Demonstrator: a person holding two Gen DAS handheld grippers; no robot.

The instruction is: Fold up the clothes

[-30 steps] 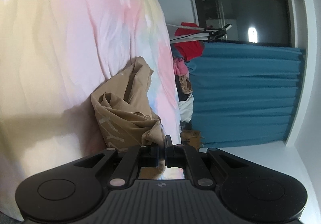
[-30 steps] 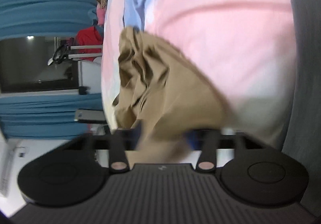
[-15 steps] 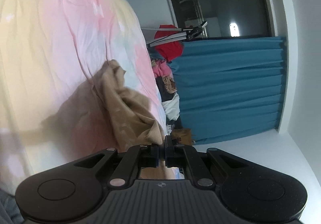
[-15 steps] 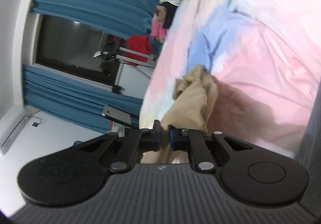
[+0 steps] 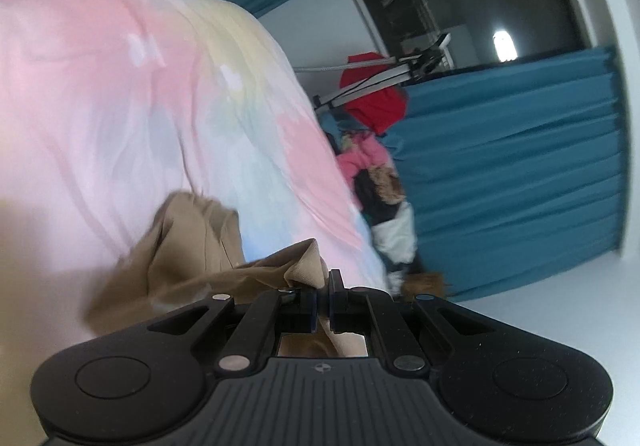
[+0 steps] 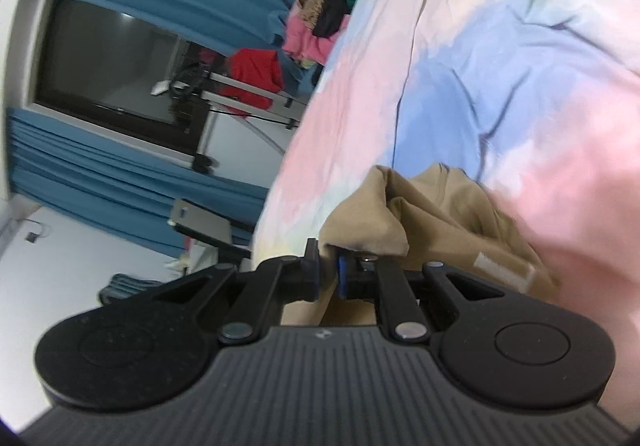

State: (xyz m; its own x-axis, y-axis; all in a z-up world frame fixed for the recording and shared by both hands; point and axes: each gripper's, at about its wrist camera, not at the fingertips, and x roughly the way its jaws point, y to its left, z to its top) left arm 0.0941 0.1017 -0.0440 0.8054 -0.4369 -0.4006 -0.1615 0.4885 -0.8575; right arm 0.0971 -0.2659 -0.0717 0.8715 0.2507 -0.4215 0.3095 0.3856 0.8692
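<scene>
Both clamped on tan garment point(image 5: 192, 246) — left gripper point(image 5: 323, 300), right gripper point(image 6: 329, 270) — over pastel bedsheet point(image 5: 120, 94).

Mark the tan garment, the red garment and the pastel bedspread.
tan garment point(image 6: 448, 214), right wrist view, bunched folds.
red garment point(image 5: 376, 102), left wrist view, its middle.
pastel bedspread point(image 5: 120, 94), left wrist view, pink area.

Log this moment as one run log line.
left tongs: shut on tan garment | right tongs: shut on tan garment | garment: bunched, over pastel bedspread | fold: not yet done
</scene>
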